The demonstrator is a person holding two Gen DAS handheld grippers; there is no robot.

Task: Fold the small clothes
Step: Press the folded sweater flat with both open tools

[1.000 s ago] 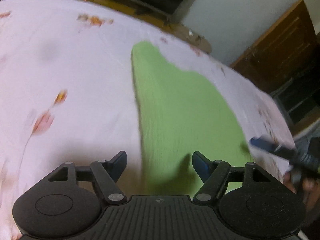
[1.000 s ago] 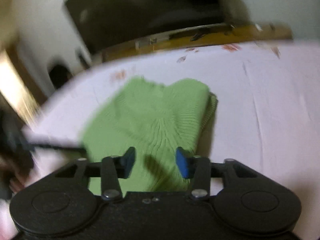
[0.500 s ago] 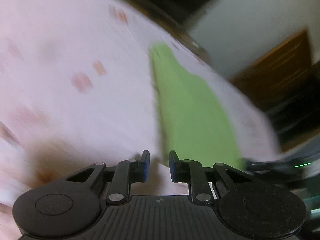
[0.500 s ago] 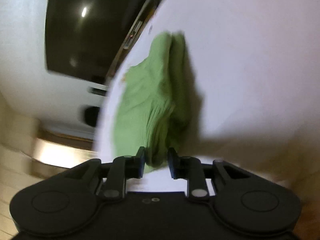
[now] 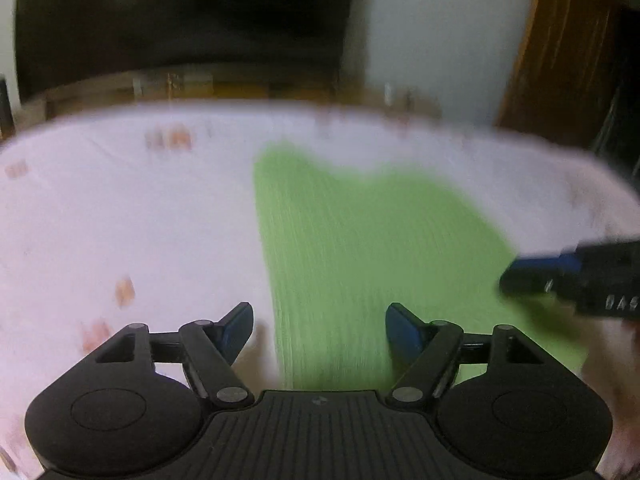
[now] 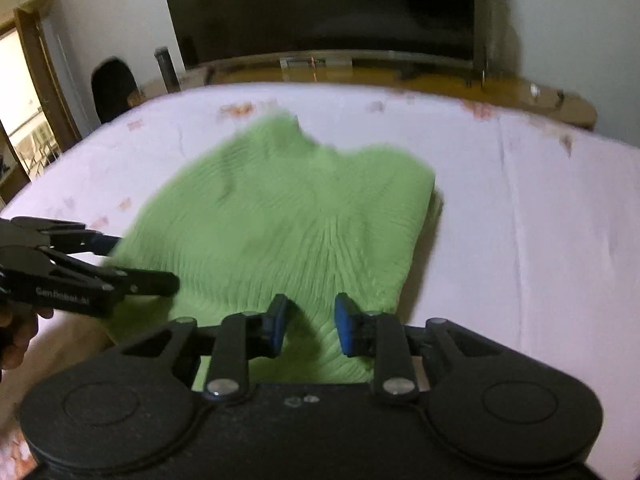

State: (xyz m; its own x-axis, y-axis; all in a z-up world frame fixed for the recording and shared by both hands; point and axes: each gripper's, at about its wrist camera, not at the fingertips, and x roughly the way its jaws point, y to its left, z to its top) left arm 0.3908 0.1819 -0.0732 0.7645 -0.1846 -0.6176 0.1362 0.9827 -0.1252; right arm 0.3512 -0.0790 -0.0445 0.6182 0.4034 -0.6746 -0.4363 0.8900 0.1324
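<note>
A light green knitted garment (image 5: pixel 360 240) (image 6: pixel 280 220) lies folded and flat on a pale pink flowered bedsheet (image 5: pixel 120 220) (image 6: pixel 520 220). My left gripper (image 5: pixel 320 328) hovers over its near left edge. Its jaws are opening and stand wide, with cloth below them and nothing pinched. My right gripper (image 6: pixel 311 328) is at the near edge, its jaws narrow, with green knit bunched between the pads. Ribs in the cloth fan out from there. Each gripper shows in the other's view: the right gripper (image 5: pixel 516 276) at the cloth's right side, the left gripper (image 6: pixel 140 262) at its left side.
A large dark television (image 6: pixel 320 8) stands on a low wooden cabinet (image 6: pixel 400 76) beyond the bed's far edge. A brown wooden door (image 5: pixel 560 60) is at the far right and a lit doorway (image 6: pixel 16 100) at the left. A hand (image 6: pixel 16 336) holds the left gripper.
Half a second ago both grippers were closed down on the garment's near edge and tilted. Now both views are level, the left jaws have spread wide off the cloth, and the right jaws stay narrow.
</note>
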